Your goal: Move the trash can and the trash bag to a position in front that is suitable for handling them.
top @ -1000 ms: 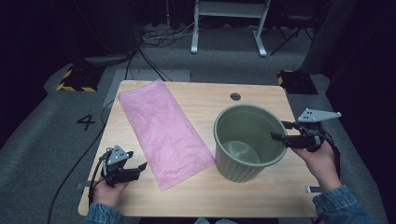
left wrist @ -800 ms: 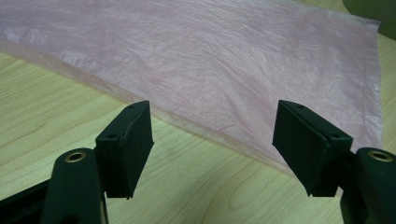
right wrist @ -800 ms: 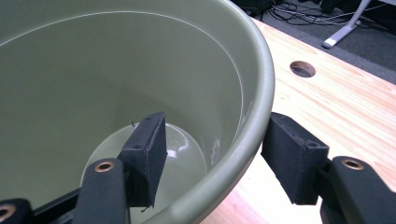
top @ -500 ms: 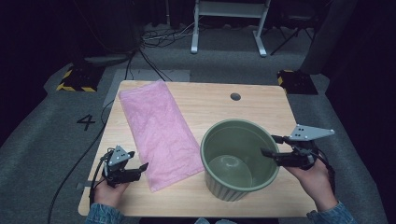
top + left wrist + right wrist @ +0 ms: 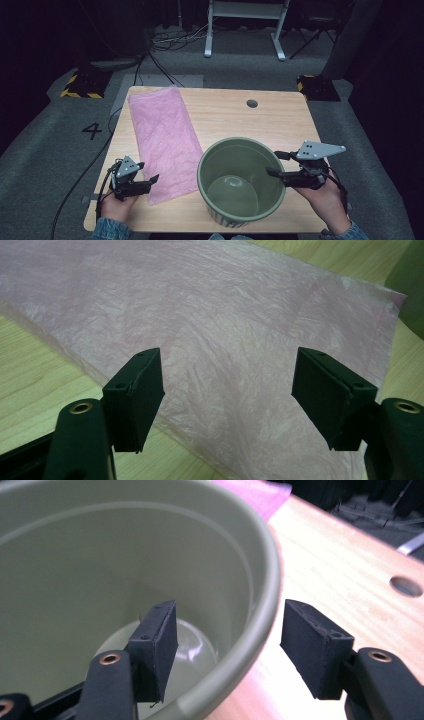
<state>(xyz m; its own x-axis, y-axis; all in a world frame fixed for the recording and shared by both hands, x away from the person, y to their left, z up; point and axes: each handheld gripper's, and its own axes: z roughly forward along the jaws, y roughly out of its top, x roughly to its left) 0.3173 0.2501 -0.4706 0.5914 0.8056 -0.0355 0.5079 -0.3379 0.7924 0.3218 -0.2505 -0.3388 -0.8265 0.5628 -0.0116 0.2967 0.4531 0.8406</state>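
Judging by the layout, the job looks like lining the bin [image 5: 241, 182] with the pink bag [image 5: 164, 140], and the step in hand is positioning the bin. The right gripper [image 5: 274, 164] straddles the bin's rim, one jaw inside and one outside, jaws apart and not pressing the wall. The left gripper [image 5: 148, 171] hovers wide open, holding nothing, just over the bag's near edge; the bag lies flat on the bench [image 5: 280, 120] ahead of it. Next move, likely: lower the left gripper and pinch that edge cleanly. The thin film may slip or bunch.
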